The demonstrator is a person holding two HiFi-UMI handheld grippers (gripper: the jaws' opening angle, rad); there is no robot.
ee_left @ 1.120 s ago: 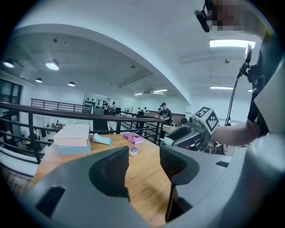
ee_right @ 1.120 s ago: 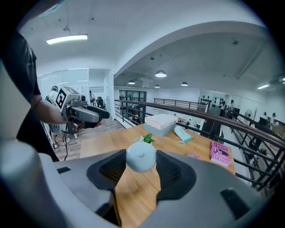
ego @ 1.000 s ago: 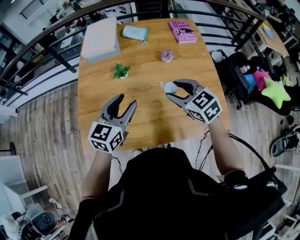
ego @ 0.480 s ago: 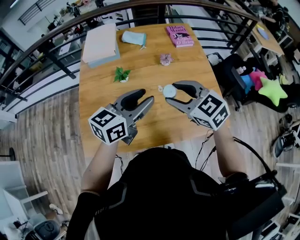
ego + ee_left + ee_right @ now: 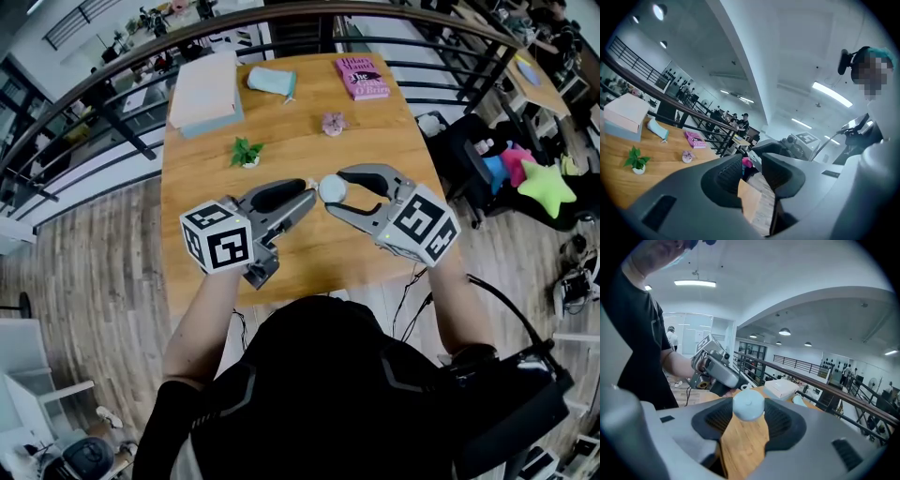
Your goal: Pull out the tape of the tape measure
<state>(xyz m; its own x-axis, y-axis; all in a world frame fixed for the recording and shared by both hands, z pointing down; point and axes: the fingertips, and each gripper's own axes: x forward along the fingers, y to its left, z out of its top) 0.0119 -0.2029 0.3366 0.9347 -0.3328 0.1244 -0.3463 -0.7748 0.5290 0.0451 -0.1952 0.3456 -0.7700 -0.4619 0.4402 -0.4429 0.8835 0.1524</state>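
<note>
A person in a dark top holds a two-jaw gripper in each hand above the near half of a wooden desk (image 5: 375, 141), the two tools meeting tip to tip over its middle. The right gripper (image 5: 332, 190) is clamped on a small round, pale tape measure (image 5: 332, 187), its ribbed pads pressing the case from both sides and holding it clear of the desk top; the right gripper view shows the tape measure (image 5: 749, 405) seated at the very tips of the right gripper (image 5: 748, 410). The left gripper (image 5: 309, 192) points at the tape measure from the person's left, its tips just beside the case. Its jaws have just been closing, yet in the left gripper view the left gripper (image 5: 751, 164) shows a gap between the pads, with only the desk corner and the floor seen through it. Whether its tips touch the tape's end cannot be made out. A small potted plant (image 5: 246, 152) stands left of the desk's centre, and a small pink object (image 5: 333, 123) lies beyond the grippers. At the far left corner sits a stack of flat boxes (image 5: 204, 89), a pale blue pouch (image 5: 272, 82) lies along the far edge, and a pink book (image 5: 362, 75) rests at the far right corner.
</note>
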